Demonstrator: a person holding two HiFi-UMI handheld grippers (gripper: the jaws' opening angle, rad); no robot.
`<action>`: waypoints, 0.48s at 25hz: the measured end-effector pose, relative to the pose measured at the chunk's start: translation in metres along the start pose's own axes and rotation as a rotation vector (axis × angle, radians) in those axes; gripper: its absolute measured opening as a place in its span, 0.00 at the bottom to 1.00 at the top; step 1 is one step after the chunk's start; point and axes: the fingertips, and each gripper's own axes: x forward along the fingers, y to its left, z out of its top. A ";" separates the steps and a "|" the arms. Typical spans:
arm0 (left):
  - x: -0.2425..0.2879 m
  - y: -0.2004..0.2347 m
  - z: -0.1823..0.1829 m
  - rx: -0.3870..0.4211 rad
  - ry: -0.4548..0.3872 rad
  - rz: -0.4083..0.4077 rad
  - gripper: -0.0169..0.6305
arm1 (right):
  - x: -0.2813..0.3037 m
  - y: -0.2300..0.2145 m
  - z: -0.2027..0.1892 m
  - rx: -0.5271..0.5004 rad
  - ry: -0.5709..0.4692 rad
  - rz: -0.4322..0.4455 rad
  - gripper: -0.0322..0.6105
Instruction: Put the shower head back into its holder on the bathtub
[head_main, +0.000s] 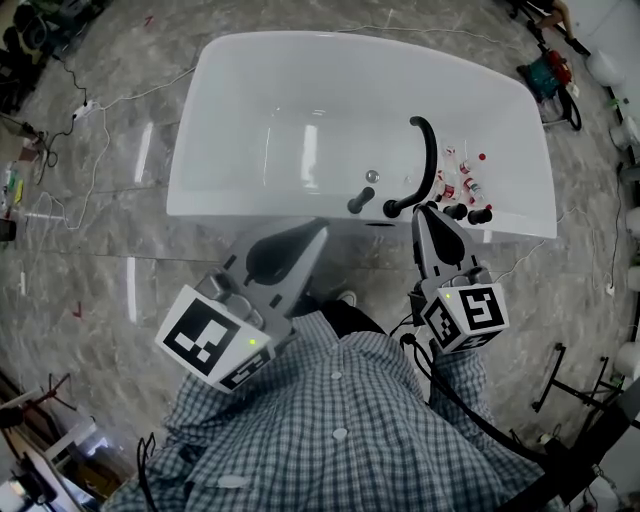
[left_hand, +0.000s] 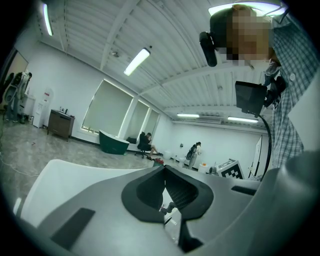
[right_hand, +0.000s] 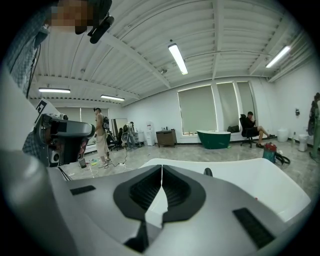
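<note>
Here, left gripper (head_main: 318, 234) and right gripper (head_main: 426, 210), jaws together, hover beside the bathtub (head_main: 250, 120).

The left and middle of the white bathtub (head_main: 230, 110) are lying wide open, giving the left gripper (head_main: 316, 234) a free way in over the near rim, with only one black knob (head_main: 359, 202) standing at that rim to its right. Ahead of the right gripper (head_main: 424, 211) things are crowding in: a black curved fitting (head_main: 428, 160) is arching over the rim, two more black knobs (head_main: 480, 215) are sitting just beside the gripper's tip, and small bottles (head_main: 462, 182) are lying scattered beyond them. Cables (head_main: 110, 100) are trailing across the floor left of the tub.
</note>
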 end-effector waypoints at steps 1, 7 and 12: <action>0.000 0.001 0.000 -0.001 0.000 0.001 0.04 | 0.000 0.001 0.000 -0.007 0.000 0.004 0.08; 0.001 0.001 0.000 0.001 0.000 0.002 0.04 | -0.001 0.006 -0.001 -0.034 0.009 0.020 0.08; 0.000 0.000 -0.001 0.000 -0.002 0.002 0.04 | -0.001 0.006 -0.004 -0.027 0.014 0.022 0.08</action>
